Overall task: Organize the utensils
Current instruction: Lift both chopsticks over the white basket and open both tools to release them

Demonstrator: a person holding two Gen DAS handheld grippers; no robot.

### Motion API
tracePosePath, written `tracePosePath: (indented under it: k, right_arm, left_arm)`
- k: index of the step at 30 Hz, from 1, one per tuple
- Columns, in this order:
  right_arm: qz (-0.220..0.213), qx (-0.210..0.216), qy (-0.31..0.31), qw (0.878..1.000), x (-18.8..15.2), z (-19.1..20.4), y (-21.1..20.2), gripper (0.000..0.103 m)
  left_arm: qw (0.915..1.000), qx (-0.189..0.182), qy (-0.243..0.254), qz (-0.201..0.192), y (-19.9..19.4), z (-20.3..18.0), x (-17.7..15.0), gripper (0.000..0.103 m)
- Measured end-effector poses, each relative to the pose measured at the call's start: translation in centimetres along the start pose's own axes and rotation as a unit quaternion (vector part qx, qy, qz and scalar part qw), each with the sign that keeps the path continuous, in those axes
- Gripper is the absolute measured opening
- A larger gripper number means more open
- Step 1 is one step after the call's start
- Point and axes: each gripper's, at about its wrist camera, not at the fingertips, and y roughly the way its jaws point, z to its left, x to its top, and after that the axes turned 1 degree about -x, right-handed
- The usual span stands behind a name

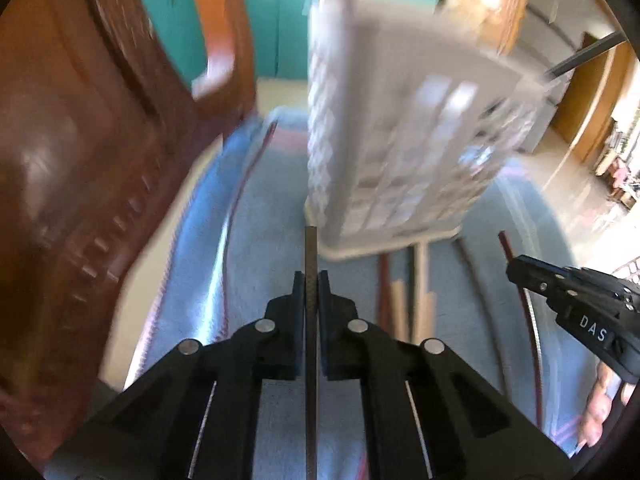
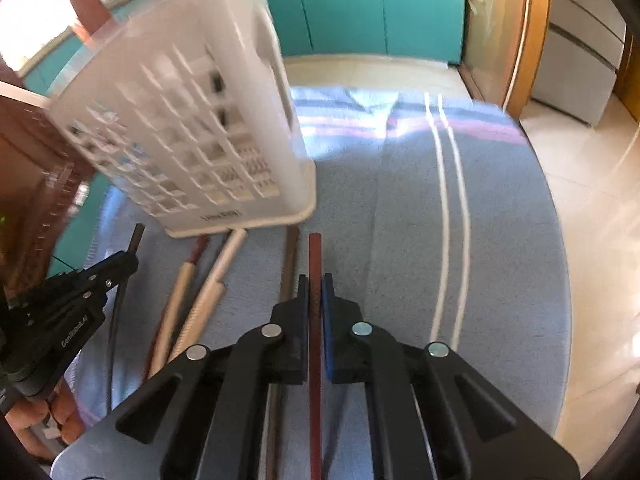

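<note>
White plastic, lattice-sided: one utensil basket, upright on a blue cloth that covers the table, blurred in the left wrist view. One dark grey chopstick runs straight forward between the jaws of the left gripper, which are closed tight on it; its tip ends just short of the basket's base. Loose on the cloth just before the basket: at least three sticks, one reddish-brown and two pale wooden ones, lying side by side; blur prevents a firmer count. One right gripper enters from the right edge, with one dark red chopstick projecting past its tip. One carved brown wooden chair back stands at left; teal cabinet doors lie beyond.

Right wrist view: the one basket stands left of centre, leaning in the fisheye. The right gripper has its jaws pinched on the one dark red chopstick, pointing forward. One brown stick lies on the cloth immediately to its left. Further left, two pale sticks and one reddish one rest with tips at the basket's base. The left gripper shows at the left edge, clamped on the one dark chopstick. Two white stripes cross the cloth.
</note>
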Motion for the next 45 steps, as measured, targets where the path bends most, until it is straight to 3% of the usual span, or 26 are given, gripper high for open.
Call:
tracePosePath:
  k: [4, 7, 10, 13, 14, 17, 19, 21, 23, 25, 27, 29, 31, 33, 37, 45]
  right_arm:
    - [-0.059, 0.044, -0.014, 0.997, 0.1, 0.1, -5.4, 0.007]
    - [-0.107, 0.079, -0.018, 0.991, -0.1, -0.1, -10.3, 0.007]
    - [-0.161, 0.107, -0.026, 0.981, 0.4, -0.2, -15.5, 0.007]
    - [-0.211, 0.133, -0.03, 0.968, 1.5, 0.0, -19.4, 0.007]
    - [-0.221, 0.14, -0.029, 0.965, 1.9, 0.0, -20.1, 0.007]
    - [-0.265, 0.155, -0.019, 0.952, 4.1, 0.1, -22.5, 0.007]
    - [-0.282, 0.153, -0.01, 0.947, 5.2, 0.2, -23.0, 0.007]
    - [-0.299, 0.157, 0.003, 0.941, 6.3, 0.2, -23.5, 0.007]
    - [-0.325, 0.155, 0.013, 0.933, 7.0, 0.3, -23.9, 0.007]
    - [-0.355, 0.159, 0.019, 0.921, 6.7, 0.4, -25.0, 0.007]
    - [-0.399, 0.159, 0.03, 0.902, 6.7, 0.3, -25.3, 0.007]
    - [-0.442, 0.123, 0.034, 0.888, 6.4, 0.5, -25.0, 0.007]
    - [-0.462, 0.089, 0.027, 0.882, 6.6, 0.6, -24.0, 0.007]
    - [-0.445, 0.062, 0.019, 0.893, 7.2, 0.7, -21.9, 0.007]
    - [-0.397, 0.063, 0.006, 0.916, 7.4, 0.8, -17.8, 0.007]
    - [-0.366, 0.026, -0.045, 0.929, 6.0, 3.0, -15.8, 0.008]
  left_arm:
    - [0.9973, -0.035, 0.0, -0.064, -6.2, 0.3, 1.4, 0.007]
    - [0.9892, -0.08, -0.011, -0.122, -12.0, 0.8, 2.9, 0.007]
    - [0.9732, -0.123, -0.019, -0.193, -17.9, 1.3, 4.6, 0.007]
    - [0.9565, -0.154, -0.033, -0.246, -21.1, 1.6, 6.1, 0.007]
    - [0.9475, -0.159, -0.042, -0.274, -22.2, 1.9, 6.8, 0.007]
    - [0.9247, -0.147, -0.077, -0.342, -23.0, 2.8, 8.5, 0.007]
    - [0.9206, -0.124, -0.1, -0.357, -22.6, 3.2, 9.0, 0.007]
    - [0.9175, -0.075, -0.117, -0.373, -21.1, 3.4, 9.5, 0.007]
    - [0.9209, -0.037, -0.121, -0.369, -18.5, 3.8, 9.9, 0.007]
    - [0.9315, -0.059, -0.131, -0.334, -15.7, 4.1, 10.5, 0.007]
    - [0.94, -0.057, -0.123, -0.313, -13.6, 3.8, 10.9, 0.007]
    - [0.9461, -0.04, -0.107, -0.303, -12.4, 3.2, 10.7, 0.007]
    - [0.9499, -0.045, -0.1, -0.293, -11.8, 2.8, 10.5, 0.007]
    - [0.9535, -0.048, -0.094, -0.282, -10.9, 2.6, 10.3, 0.007]
    - [0.957, -0.055, -0.097, -0.268, -10.0, 2.5, 9.6, 0.007]
    - [0.9587, -0.035, -0.057, -0.276, -10.9, 0.8, 9.2, 0.007]
